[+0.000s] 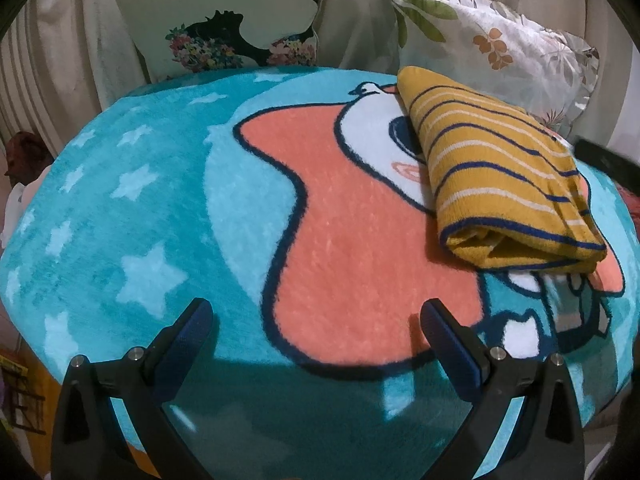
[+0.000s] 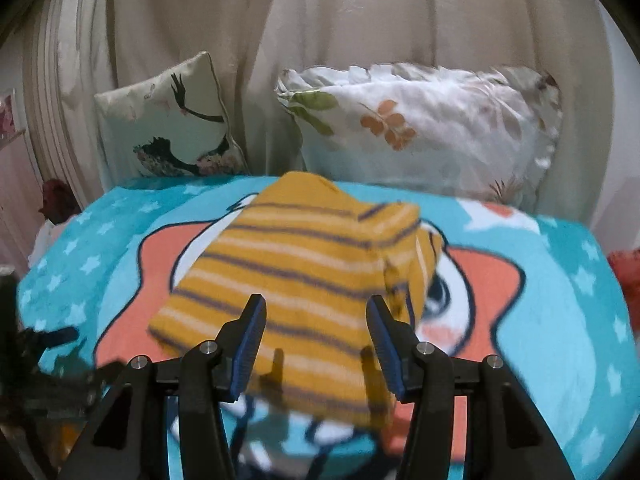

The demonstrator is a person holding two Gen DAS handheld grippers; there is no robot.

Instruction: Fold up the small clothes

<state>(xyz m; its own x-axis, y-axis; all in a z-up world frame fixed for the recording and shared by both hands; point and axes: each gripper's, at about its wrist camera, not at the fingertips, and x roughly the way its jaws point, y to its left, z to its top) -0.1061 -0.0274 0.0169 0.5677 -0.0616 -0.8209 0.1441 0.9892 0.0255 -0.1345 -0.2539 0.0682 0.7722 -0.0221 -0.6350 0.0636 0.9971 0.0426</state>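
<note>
A mustard-yellow garment with navy and white stripes (image 1: 504, 176) lies folded on a teal cartoon blanket (image 1: 120, 220). In the left wrist view it is at the right, well ahead of my left gripper (image 1: 316, 316), which is open and empty above the blanket. In the right wrist view the folded garment (image 2: 296, 280) lies right in front of my right gripper (image 2: 316, 312). The right jaws are open, above the garment's near edge, holding nothing.
Two pillows lean against a beige curtain at the back: a bird-print one (image 1: 224, 16) on the left and a leaf-print one (image 1: 492, 44) on the right. The blanket (image 2: 568, 300) covers a rounded surface that falls off at the left and right edges.
</note>
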